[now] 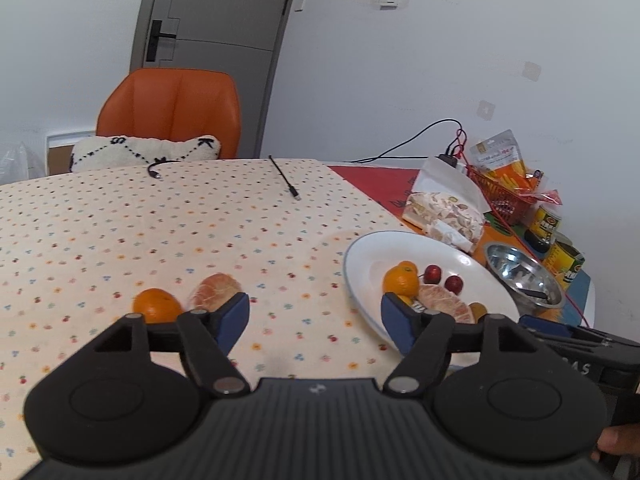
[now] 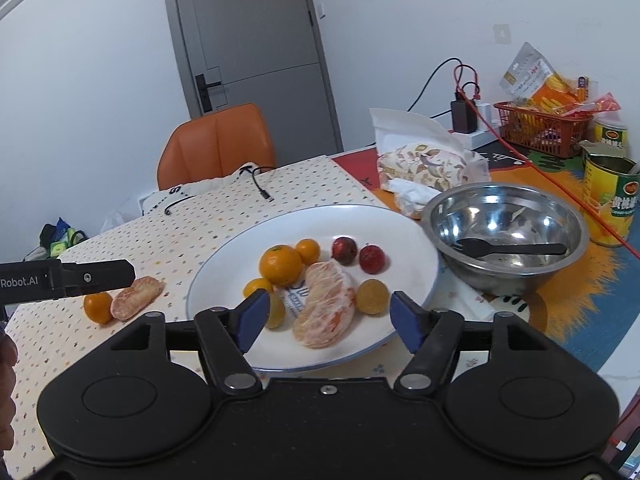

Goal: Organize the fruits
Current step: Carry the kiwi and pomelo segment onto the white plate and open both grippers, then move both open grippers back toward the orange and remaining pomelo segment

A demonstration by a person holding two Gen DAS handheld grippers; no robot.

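A white plate [image 2: 408, 248] holds a large orange [image 2: 280, 265], small oranges, two red fruits [image 2: 344, 249], a yellow fruit [image 2: 373, 297] and a peeled pomelo piece [image 2: 326, 304]. On the dotted cloth left of the plate lie a small orange [image 1: 156, 305] and a peeled pomelo piece [image 1: 215, 289]; both show in the right wrist view too [image 2: 97, 306]. My left gripper [image 1: 315, 322] is open and empty, between the loose fruit and the plate [image 1: 360, 256]. My right gripper [image 2: 326, 322] is open and empty over the plate's near edge.
A steel bowl [image 2: 505, 216] with a black spoon stands right of the plate. Behind it are a snack bag [image 2: 420, 168], a red basket [image 2: 540, 128], cans [image 2: 610, 196] and cables. An orange chair [image 1: 172, 112] with a cushion stands at the far edge.
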